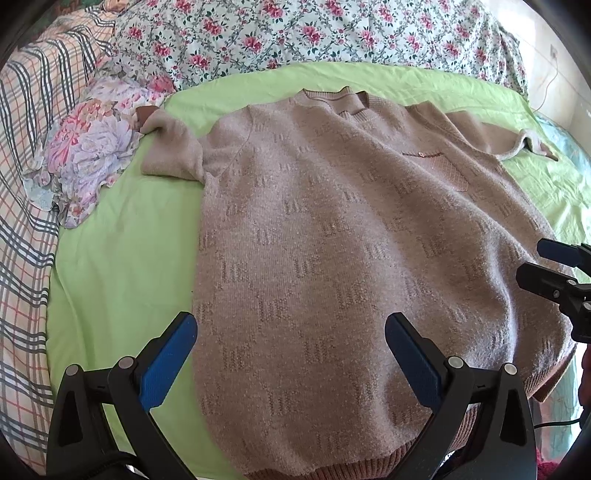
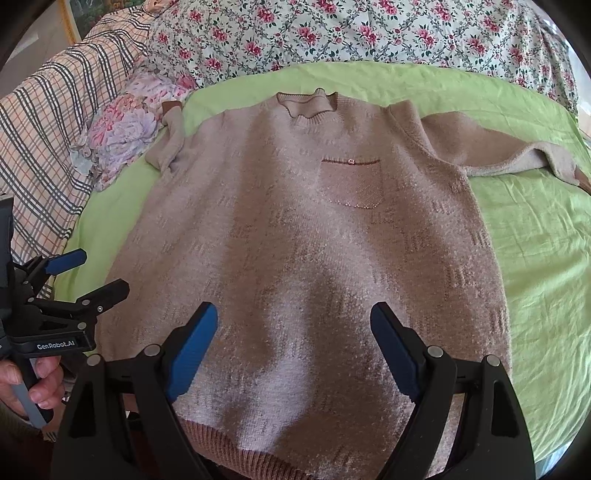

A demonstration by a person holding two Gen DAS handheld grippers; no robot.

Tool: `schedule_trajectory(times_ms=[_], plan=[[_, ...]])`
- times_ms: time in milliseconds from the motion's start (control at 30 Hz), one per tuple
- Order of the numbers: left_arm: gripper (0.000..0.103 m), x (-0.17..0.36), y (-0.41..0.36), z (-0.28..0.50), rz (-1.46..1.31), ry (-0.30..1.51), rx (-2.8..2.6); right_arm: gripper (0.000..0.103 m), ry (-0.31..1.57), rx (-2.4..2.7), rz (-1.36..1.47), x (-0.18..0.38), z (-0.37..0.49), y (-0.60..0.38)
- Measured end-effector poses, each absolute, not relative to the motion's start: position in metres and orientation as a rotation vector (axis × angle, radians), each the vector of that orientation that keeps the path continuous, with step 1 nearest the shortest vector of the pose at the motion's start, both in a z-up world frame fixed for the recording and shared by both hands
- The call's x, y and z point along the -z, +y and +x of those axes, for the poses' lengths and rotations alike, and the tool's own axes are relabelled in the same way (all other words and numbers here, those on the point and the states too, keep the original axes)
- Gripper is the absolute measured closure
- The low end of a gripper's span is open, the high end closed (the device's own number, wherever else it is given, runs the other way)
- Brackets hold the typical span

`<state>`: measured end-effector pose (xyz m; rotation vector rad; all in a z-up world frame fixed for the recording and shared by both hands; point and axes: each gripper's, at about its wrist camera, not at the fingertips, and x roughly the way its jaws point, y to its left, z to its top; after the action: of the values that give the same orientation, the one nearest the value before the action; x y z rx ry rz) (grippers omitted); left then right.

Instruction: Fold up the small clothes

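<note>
The beige knit sweater (image 2: 295, 258) lies flat, face up, sleeves spread, on the green sheet (image 2: 535, 258).

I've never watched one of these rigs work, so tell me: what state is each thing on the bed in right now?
Sweater: spread flat, front up, unfolded.
Left sleeve: bunched short.
Right sleeve: stretched sideways.
Pocket: buttoned.
Green sheet: spread, lightly wrinkled.
Left gripper: open, empty.
Right gripper: open, empty.

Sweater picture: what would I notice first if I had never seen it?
The big pinkish-brown sweater lies flat, front up, across the green sheet, with a small chest pocket. Near you, the right tongs gape open with blue pads. Behind, a flowery quilt lies along the sheet's far edge.
</note>
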<state>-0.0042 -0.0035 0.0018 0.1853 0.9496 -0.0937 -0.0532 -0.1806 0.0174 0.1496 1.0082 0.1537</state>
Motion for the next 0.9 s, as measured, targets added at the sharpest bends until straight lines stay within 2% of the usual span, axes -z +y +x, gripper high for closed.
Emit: schedule_trajectory(times_ms=[900], plan=[[0.001, -0.005, -0.007, 0.006, 0.186, 0.959, 0.119, 0.018, 1.003, -0.146, 0.15, -0.023, -0.05, -0.183]])
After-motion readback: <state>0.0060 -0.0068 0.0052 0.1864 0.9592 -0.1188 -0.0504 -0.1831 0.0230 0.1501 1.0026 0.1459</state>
